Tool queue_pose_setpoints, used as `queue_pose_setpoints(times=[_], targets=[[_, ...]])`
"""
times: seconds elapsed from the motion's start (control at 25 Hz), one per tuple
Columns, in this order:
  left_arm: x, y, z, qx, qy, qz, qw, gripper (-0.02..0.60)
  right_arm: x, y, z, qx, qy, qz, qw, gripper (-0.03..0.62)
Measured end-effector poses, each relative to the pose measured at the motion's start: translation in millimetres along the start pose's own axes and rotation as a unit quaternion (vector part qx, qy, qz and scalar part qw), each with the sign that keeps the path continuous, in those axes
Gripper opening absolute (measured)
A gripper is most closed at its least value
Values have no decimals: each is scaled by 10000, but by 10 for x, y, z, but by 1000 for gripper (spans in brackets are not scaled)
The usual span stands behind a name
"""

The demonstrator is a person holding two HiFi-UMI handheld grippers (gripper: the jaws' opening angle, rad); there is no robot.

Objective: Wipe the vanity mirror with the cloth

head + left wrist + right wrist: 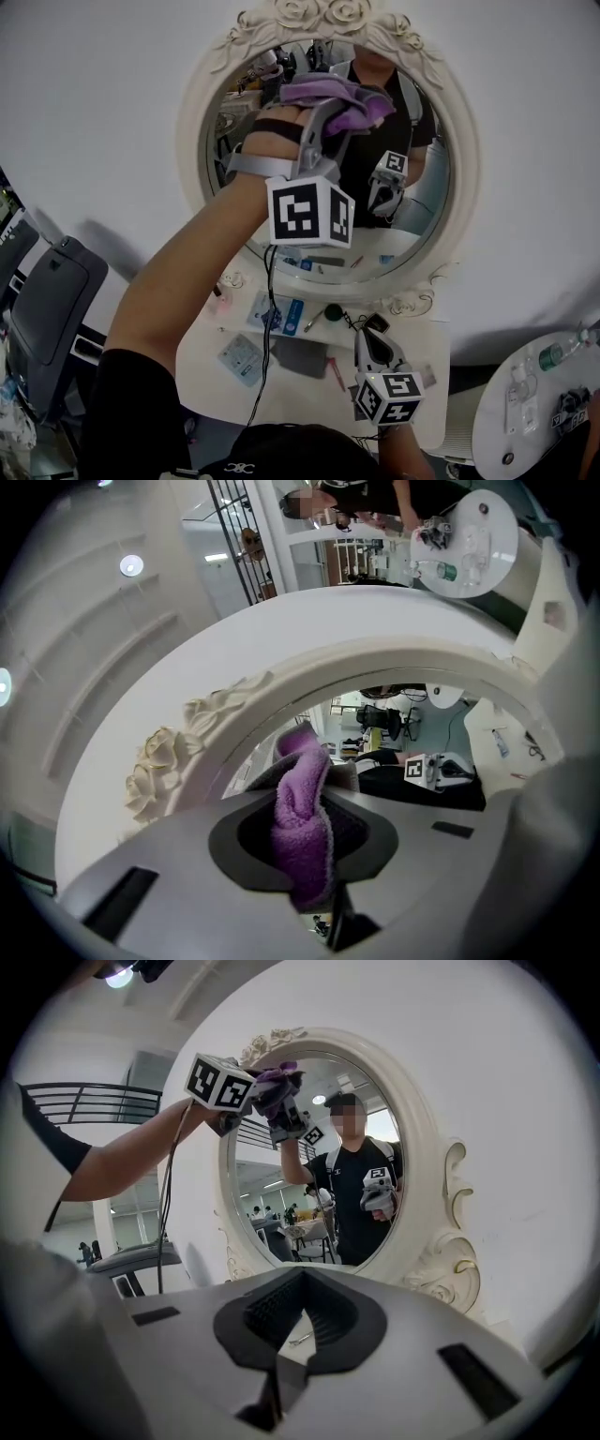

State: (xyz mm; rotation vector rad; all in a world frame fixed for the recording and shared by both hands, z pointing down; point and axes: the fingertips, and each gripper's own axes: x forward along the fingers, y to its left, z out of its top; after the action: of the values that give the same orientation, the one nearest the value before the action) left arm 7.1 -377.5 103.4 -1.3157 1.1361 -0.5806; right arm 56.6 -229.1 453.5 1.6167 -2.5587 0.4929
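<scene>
Cloth (349, 101), purple and fluffy, sits clamped between the fingers of the left gripper (330, 111), which holds it against the upper glass of the round vanity mirror (461, 159), just below the rose-carved crest. The right gripper (370, 342) hangs low over the white counter (208, 349), well apart from the glass, its fingers together on nothing.
</scene>
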Motion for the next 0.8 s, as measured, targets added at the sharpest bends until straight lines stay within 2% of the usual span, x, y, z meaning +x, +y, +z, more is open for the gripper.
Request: queue_pose_setpoints(times=[0.12, 0.24, 0.56, 0.8], targets=[[-89, -361, 27, 103, -76, -39, 9999, 61, 18, 12, -2, -7, 5, 21, 10000, 3], [-174, -682, 38, -101, -106, -201, 9997, 61, 21, 3, -11, -4, 17, 16, 10000, 3], [-410, -1529, 61, -418, -302, -1030, 9933, 63, -43, -73, -51, 24, 54, -93, 9999, 3], [-664, -2353, 31, -436, -320, -1951, 9793, 63, -104, -104, -68, 30, 63, -189, 9998, 3]])
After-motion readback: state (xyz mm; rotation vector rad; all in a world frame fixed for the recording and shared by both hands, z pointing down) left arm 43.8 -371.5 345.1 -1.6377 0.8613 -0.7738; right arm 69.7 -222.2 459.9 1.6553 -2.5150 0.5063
